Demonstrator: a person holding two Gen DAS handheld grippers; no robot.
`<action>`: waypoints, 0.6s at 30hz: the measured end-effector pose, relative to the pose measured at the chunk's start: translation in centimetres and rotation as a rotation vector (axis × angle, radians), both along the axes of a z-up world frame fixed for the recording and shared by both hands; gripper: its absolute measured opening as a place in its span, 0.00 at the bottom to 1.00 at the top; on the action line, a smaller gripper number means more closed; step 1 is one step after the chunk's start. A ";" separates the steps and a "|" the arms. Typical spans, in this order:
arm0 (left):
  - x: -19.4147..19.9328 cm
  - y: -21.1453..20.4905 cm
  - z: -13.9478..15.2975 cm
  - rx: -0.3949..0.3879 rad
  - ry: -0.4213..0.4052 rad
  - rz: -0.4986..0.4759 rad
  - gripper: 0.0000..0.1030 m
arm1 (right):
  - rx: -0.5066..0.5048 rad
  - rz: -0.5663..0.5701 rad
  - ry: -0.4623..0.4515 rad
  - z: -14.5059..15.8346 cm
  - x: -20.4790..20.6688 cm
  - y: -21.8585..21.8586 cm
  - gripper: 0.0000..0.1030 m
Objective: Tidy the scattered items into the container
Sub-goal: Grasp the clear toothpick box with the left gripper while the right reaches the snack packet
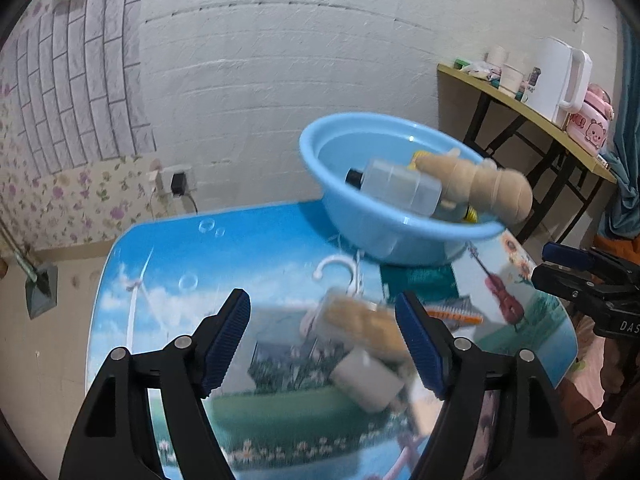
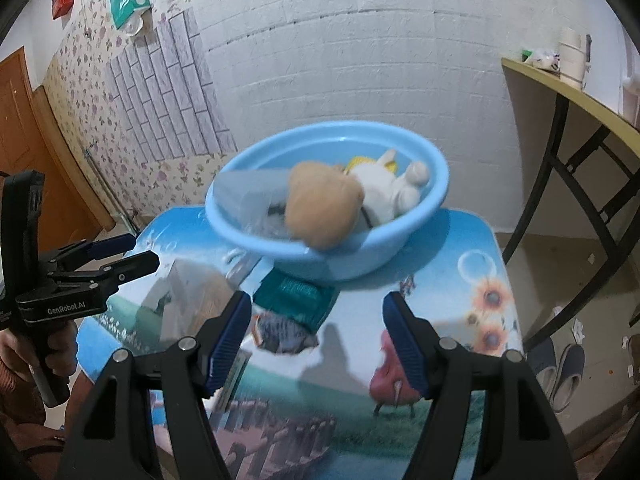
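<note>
A light blue basin (image 1: 360,220) (image 2: 380,256) stands at the far end of the small picture-printed table (image 1: 160,264) (image 2: 460,240). In it lie a tan and white plush toy (image 1: 480,184) (image 2: 320,208) and a clear bottle (image 1: 400,184). My left gripper (image 1: 324,340) is open; a blurred clear box with tan contents (image 1: 360,320) and a pale block (image 1: 368,380) lie on the table between its fingers. A white hook (image 1: 336,268) lies just beyond them. My right gripper (image 2: 316,340) is open above a teal packet (image 2: 296,296) (image 1: 420,280) and a dark packet (image 2: 284,336). Each view shows the other gripper (image 2: 140,252) (image 1: 544,262) at its edge.
A folding side table (image 1: 520,104) (image 2: 580,92) at the right carries a white kettle (image 1: 556,80), cups and a pink box (image 1: 592,124). Slippers (image 2: 564,368) lie on the floor beside it. A wall socket (image 1: 178,184) and a dustpan (image 1: 40,288) are at the left.
</note>
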State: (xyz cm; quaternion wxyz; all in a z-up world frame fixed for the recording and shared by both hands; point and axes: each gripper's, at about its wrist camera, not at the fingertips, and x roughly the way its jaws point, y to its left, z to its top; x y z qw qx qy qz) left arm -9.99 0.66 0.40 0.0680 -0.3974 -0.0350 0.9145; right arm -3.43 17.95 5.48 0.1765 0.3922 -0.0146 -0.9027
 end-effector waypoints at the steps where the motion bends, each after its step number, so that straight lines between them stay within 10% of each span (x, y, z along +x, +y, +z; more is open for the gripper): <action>1: 0.3 -0.1 -0.3 0.002 -0.006 0.002 0.73 | 0.004 0.005 -0.007 -0.3 0.2 -0.2 0.66; 18: 1.8 1.1 -4.3 0.038 -0.095 -0.036 0.74 | 0.024 0.034 -0.089 -3.4 0.9 -1.5 0.66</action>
